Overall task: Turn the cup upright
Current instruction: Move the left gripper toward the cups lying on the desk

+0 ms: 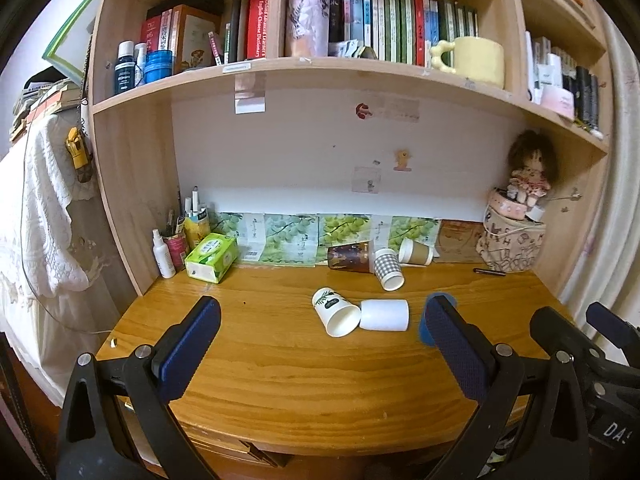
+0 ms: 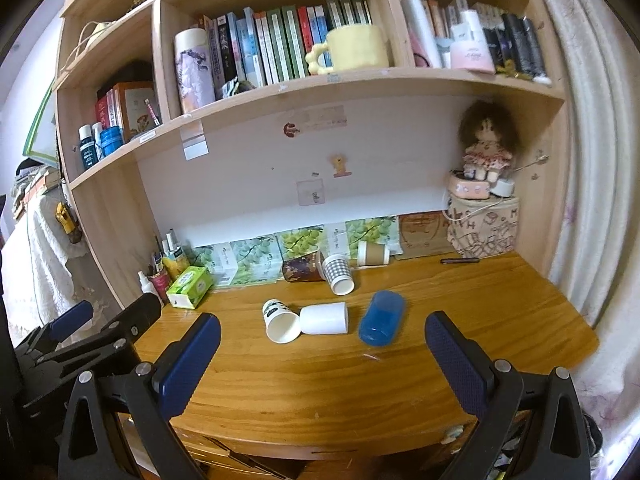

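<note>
Several cups lie on their sides on the wooden desk (image 1: 280,360). A leaf-print paper cup (image 1: 335,311) and a plain white cup (image 1: 385,315) lie mid-desk, touching. A blue plastic cup (image 2: 382,318) lies to their right, mostly hidden behind my left finger in the left wrist view. Further back lie a checked cup (image 1: 388,269), a dark brown cup (image 1: 349,257) and a tan-sleeved cup (image 1: 416,252). My left gripper (image 1: 322,340) is open and empty, in front of the cups. My right gripper (image 2: 322,350) is open and empty, also short of them.
A green tissue box (image 1: 211,257), a spray bottle (image 1: 163,254) and a pen holder stand at the back left. A patterned box with a doll (image 1: 512,236) stands at the back right, with a pen (image 1: 489,272) beside it. Bookshelves hang above the desk.
</note>
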The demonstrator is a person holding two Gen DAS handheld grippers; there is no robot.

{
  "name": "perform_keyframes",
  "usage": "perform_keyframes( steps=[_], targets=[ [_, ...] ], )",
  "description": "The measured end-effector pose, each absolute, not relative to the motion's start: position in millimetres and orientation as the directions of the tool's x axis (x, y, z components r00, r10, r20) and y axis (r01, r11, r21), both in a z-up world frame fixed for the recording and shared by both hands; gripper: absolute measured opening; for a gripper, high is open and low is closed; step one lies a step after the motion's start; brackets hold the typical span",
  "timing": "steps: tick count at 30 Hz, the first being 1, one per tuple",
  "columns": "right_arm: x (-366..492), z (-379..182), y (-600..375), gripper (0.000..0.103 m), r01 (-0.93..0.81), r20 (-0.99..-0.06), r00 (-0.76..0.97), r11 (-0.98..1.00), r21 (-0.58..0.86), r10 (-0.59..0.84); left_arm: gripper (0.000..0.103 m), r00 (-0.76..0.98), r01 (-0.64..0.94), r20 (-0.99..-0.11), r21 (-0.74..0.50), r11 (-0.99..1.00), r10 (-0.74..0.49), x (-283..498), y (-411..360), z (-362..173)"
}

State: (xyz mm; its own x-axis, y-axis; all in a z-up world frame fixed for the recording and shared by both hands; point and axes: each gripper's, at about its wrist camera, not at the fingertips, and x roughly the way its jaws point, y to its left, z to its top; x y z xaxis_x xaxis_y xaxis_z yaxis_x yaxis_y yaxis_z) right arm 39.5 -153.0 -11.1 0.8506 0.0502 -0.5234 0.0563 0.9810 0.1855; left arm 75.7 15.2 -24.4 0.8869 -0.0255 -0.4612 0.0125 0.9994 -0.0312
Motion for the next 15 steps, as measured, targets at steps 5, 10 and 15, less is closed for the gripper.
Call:
perform_keyframes(
  steps=[5,10,15],
  targets=[
    [72.4,-18.7,-168.2,0.102,0.018,-0.541,0.835,0.978,0.209,0.101,0.102,0.872,-0.022,-0.49,-0.027,0.999,0.006,105.0,0.8,-26.5],
    [117.1,-24.3,-192.7,0.102,-0.014,-0.559,0.815,0.969,0.245,0.153,0.102,0.849,-0.053,-0.528,-0.009,0.999,0.04,137.5,-15.4,-26.1],
    [159.0,-32.0,-211.5,0.102,-0.045,-0.586,0.783,0.958,0.282,0.209,0.102,0.786,-0.054,-0.617,-0.01,0.998,0.036,175.7,-30.1,-34.6]
  ],
)
